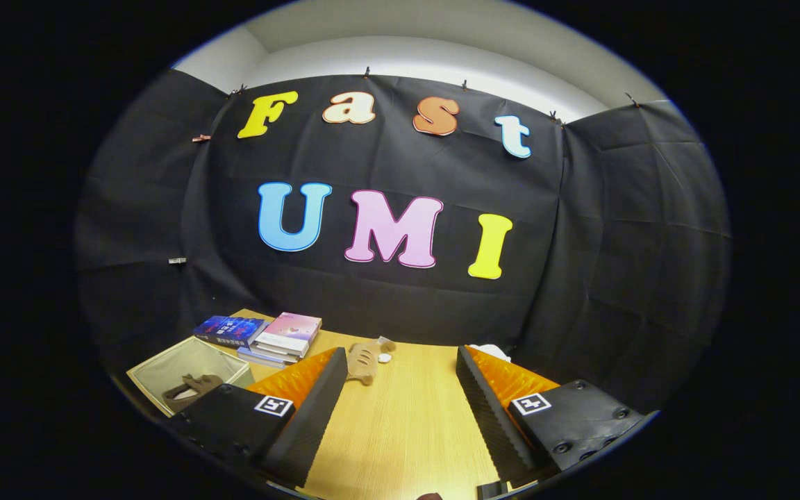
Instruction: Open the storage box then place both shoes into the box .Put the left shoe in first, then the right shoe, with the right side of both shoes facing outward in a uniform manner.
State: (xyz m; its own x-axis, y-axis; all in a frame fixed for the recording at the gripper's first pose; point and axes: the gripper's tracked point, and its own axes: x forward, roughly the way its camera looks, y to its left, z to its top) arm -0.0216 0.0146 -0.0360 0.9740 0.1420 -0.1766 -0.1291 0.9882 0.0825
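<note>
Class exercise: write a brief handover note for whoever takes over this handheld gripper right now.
Gripper: open, holding nothing, above the light wooden table.
Clear open-topped storage box: beside one finger, one brown shoe already inside.
Second tan shoe: on the table just beyond the fingers, near the stacked books.
Done: box open, one shoe in.
Left: pick up the second shoe and place it in the box facing the same way.

Black cloth wall (400, 292) — pale wooden table (407, 423)
</note>
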